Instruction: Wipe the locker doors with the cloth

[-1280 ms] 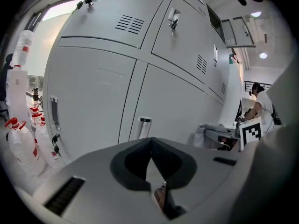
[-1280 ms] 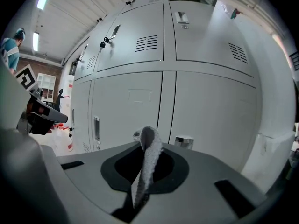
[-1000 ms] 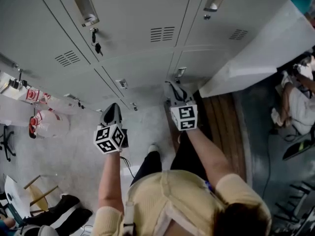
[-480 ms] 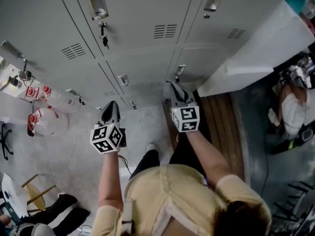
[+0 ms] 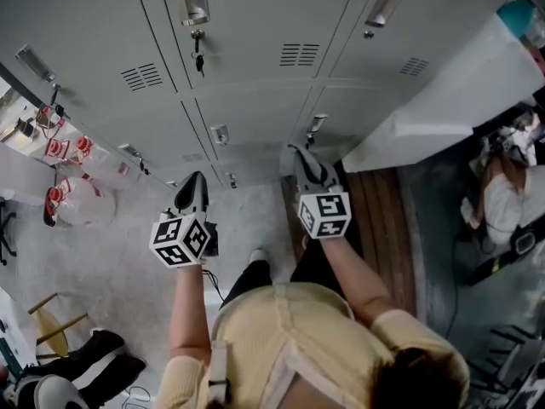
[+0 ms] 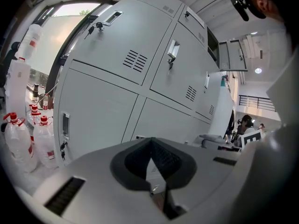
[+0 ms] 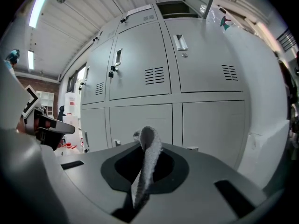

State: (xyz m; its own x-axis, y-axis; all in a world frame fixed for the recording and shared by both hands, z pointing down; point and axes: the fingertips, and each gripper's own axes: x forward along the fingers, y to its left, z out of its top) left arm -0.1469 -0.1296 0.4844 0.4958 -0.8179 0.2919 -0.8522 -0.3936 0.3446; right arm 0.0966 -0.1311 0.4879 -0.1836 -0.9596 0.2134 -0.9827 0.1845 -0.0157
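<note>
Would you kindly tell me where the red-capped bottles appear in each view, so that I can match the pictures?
Head view: the red-capped bottles lie at the left edge, about mid-height.
Left gripper view: red-capped bottles at the lower left, large and close.
Right gripper view: red-capped bottles, tiny, left of centre.
Shared landmark: the grey lockers; the bottles stand off their left end in every view.

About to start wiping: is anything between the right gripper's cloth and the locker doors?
Nothing visible. The right gripper is shut on the cloth, and only open air lies between it and the locker doors ahead.
</note>
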